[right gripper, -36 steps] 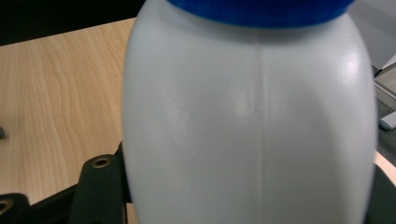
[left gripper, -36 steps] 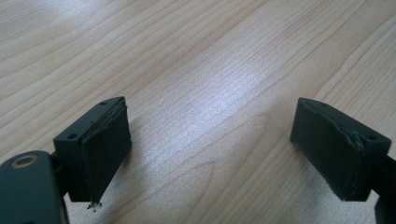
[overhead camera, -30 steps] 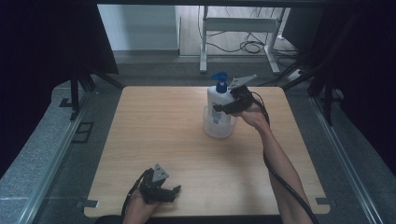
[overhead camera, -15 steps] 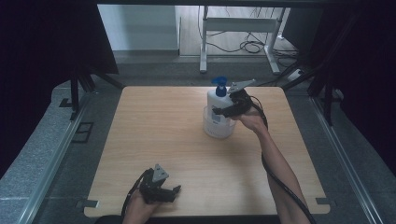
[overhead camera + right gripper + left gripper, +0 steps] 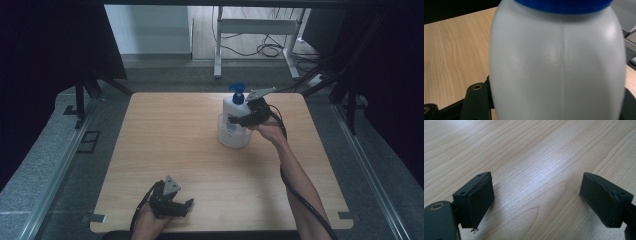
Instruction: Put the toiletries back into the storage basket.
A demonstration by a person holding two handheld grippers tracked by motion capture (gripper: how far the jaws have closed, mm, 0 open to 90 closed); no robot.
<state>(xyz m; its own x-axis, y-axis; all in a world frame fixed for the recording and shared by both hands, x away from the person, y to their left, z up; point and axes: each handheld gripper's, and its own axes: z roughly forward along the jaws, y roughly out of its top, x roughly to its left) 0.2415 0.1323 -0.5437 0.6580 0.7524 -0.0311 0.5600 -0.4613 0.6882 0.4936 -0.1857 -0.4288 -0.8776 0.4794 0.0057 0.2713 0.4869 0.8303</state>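
Two grippers: right gripper (image 5: 239, 120) clamps white pump bottle (image 5: 233, 112) over clear container (image 5: 225, 137); keep it upright, centred. Left gripper (image 5: 184, 205) idle, jaws wide.

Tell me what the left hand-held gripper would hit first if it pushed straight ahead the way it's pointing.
Probably the bare wooden table. The left hand-held gripper is open and angled down at the tabletop, with nothing between or beyond its jaws as far as its own view shows.
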